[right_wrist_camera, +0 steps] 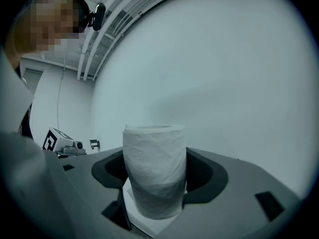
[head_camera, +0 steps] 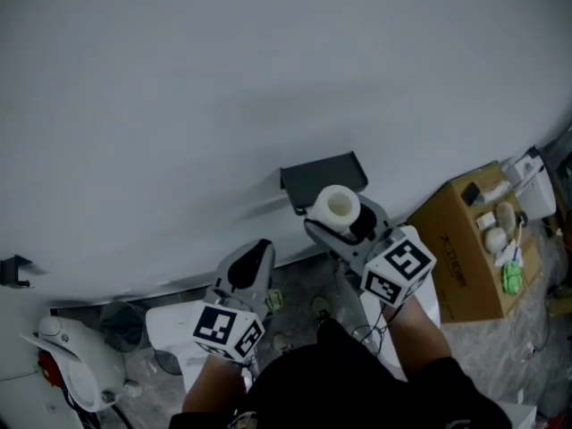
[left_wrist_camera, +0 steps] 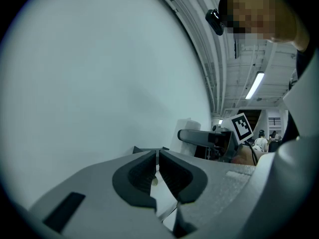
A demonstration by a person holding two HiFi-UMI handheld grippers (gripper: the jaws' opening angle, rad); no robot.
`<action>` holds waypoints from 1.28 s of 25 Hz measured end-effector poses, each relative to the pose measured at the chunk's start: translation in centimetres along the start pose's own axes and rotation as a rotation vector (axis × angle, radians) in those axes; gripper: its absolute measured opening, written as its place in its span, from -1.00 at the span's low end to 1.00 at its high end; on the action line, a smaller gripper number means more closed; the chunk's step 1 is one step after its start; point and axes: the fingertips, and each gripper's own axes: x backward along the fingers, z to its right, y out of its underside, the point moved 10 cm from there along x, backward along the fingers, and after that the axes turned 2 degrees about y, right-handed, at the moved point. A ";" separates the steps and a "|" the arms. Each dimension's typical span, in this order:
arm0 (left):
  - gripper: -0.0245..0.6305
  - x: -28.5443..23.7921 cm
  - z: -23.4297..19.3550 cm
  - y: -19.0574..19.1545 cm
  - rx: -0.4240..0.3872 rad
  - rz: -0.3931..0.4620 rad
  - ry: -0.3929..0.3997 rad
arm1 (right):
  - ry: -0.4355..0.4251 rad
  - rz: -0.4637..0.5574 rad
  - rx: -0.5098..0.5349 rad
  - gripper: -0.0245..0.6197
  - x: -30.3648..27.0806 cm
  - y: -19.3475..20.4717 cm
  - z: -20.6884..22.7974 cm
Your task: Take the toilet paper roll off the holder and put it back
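Right hand-held gripper level around roll

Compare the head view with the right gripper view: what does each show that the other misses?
Head view only: the dark holder on the wall and the cardboard box on the floor.
Right gripper view only: the pads pressing the sides of the upright toilet paper roll.
Both: the roll held in the right gripper, and the white wall ahead.
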 end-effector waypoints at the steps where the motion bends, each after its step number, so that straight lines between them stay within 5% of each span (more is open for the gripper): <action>1: -0.91 -0.6 0.0 -0.2 -0.003 0.001 -0.005 | -0.002 0.007 0.002 0.03 -0.2 -0.4 0.7; 17: -0.80 -7.3 0.7 -0.6 -0.043 -0.033 -0.059 | 0.039 0.022 0.008 0.03 -3.0 -1.2 11.0; 25: -0.74 -9.2 1.3 -1.0 -0.060 -0.020 -0.079 | -0.006 0.029 0.106 0.04 -2.4 -3.8 11.6; 32: -0.72 -9.0 1.4 -1.3 -0.068 -0.016 -0.085 | 0.011 0.007 0.065 0.03 -2.9 -2.2 13.1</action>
